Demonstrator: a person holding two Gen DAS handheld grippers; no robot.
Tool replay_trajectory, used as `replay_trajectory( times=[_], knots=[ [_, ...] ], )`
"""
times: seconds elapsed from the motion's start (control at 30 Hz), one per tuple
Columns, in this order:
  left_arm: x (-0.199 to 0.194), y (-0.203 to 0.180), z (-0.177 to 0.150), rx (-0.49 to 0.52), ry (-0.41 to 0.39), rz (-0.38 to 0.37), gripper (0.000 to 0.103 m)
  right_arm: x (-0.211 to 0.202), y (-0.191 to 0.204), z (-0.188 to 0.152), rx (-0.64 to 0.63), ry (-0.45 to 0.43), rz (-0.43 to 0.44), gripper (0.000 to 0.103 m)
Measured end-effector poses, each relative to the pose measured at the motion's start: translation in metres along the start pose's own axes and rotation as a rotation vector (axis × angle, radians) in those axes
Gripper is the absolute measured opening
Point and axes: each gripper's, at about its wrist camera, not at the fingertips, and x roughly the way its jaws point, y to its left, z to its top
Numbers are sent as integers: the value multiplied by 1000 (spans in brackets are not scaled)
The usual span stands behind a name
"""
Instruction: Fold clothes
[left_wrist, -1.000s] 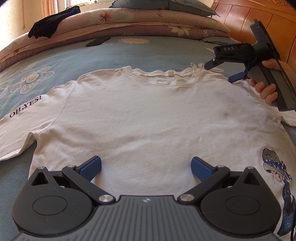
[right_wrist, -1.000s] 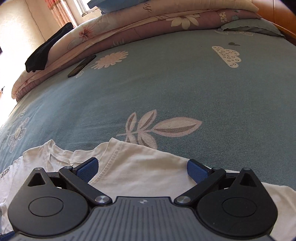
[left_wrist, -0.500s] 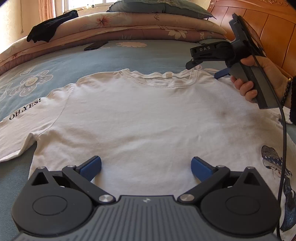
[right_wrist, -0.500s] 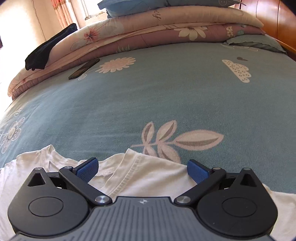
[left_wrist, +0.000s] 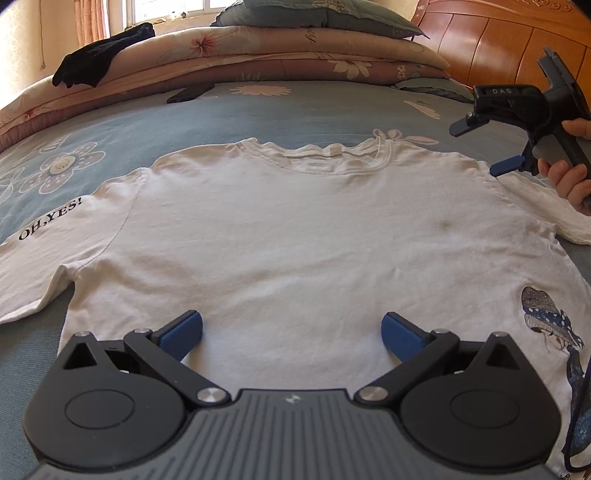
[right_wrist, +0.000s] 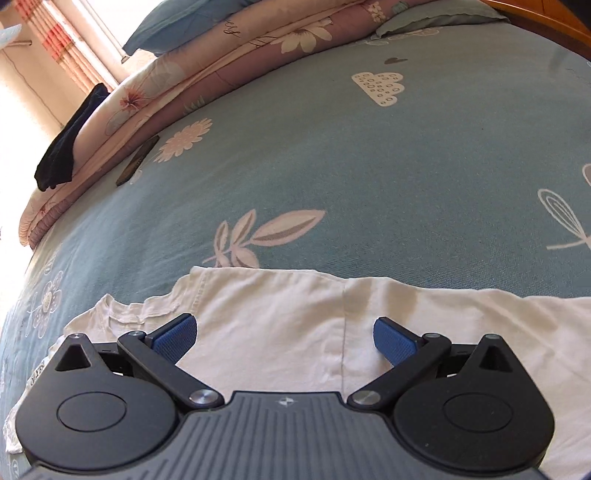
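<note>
A white T-shirt lies spread flat on the blue floral bedsheet, collar away from me, with "OH,YES!" printed on its left sleeve and a figure print at the lower right. My left gripper hovers open over the shirt's lower middle, nothing between its blue pads. My right gripper, held by a hand, is open above the shirt's right shoulder. In the right wrist view the right gripper stands open over the shoulder seam of the T-shirt.
Folded floral quilts and a pillow are stacked at the bed's far side, with a black garment draped on them. A dark phone lies on the sheet near the quilts. A wooden headboard rises at the right.
The right gripper has shifted rightward from near the collar to over the right shoulder and sleeve seam. The left gripper has stayed over the shirt's lower middle. Both remain open.
</note>
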Motion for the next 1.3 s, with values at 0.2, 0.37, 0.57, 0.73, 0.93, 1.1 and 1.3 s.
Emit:
replay_trajectory(
  times=[0.2, 0.37, 0.57, 0.73, 0.93, 1.1, 1.3],
  knots=[
    [0, 0, 0, 0, 0, 3, 103, 2, -3, 19, 50, -105, -90, 103],
    [-2, -1, 3, 0, 13, 17, 103, -55, 9, 7, 58, -120, 3, 103],
    [-18, -5, 15, 9, 22, 76, 102, -158, 30, -29, 17, -77, 53, 103],
    [-85, -9, 31, 63, -72, 19, 102, -230, 45, -66, -68, -83, 105, 103],
    [-115, -11, 12, 10, 42, -86, 102, -217, 45, -141, -78, 43, 230, 103],
    [-104, -28, -29, 13, 148, -126, 102, -176, 32, -210, 33, 158, 210, 103],
    [-98, -32, -61, 8, 205, -105, 102, -177, 19, -254, 46, 124, 224, 103]
  ],
)
